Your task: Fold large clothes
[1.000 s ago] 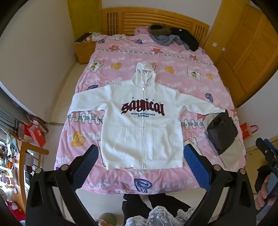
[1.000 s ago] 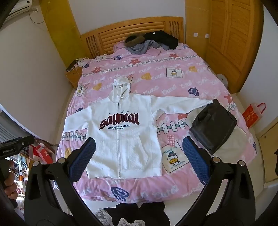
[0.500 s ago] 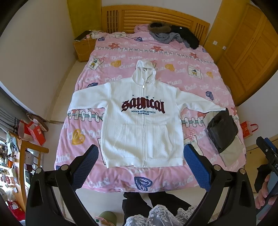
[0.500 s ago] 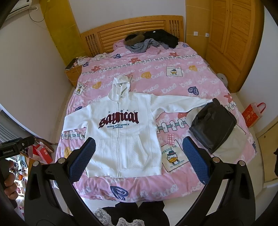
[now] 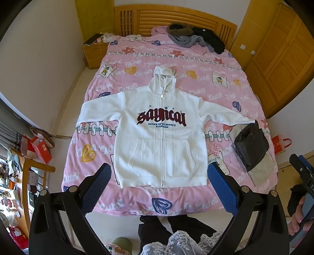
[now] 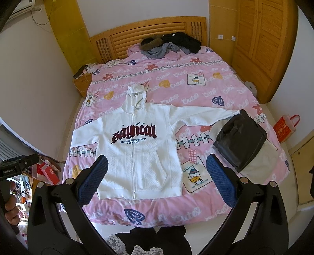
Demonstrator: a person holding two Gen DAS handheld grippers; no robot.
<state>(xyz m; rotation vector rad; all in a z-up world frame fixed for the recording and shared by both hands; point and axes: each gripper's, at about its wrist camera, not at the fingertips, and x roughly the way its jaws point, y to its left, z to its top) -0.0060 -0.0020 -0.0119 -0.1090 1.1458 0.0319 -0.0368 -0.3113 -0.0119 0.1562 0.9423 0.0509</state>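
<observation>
Wall air-conditioner point(image 6: 23, 6) appears from right claw point(image 6: 157, 176) only.

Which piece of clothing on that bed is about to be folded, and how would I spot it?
Start at the big bed with the pink cartoon bedspread. Near its foot lies the white zip hoodie, spread flat, front up, sleeves out. Dark red lettering across its chest sets it apart from the dark folded garments beside one sleeve and the dark heap at the headboard.

The hoodie point(image 5: 161, 141) is white with dark red lettering over navy small print. The bedspread point(image 5: 196, 64) is pink, patterned with hearts, stars and white script. Each tool's pads point(image 5: 98, 186) are blue.
</observation>
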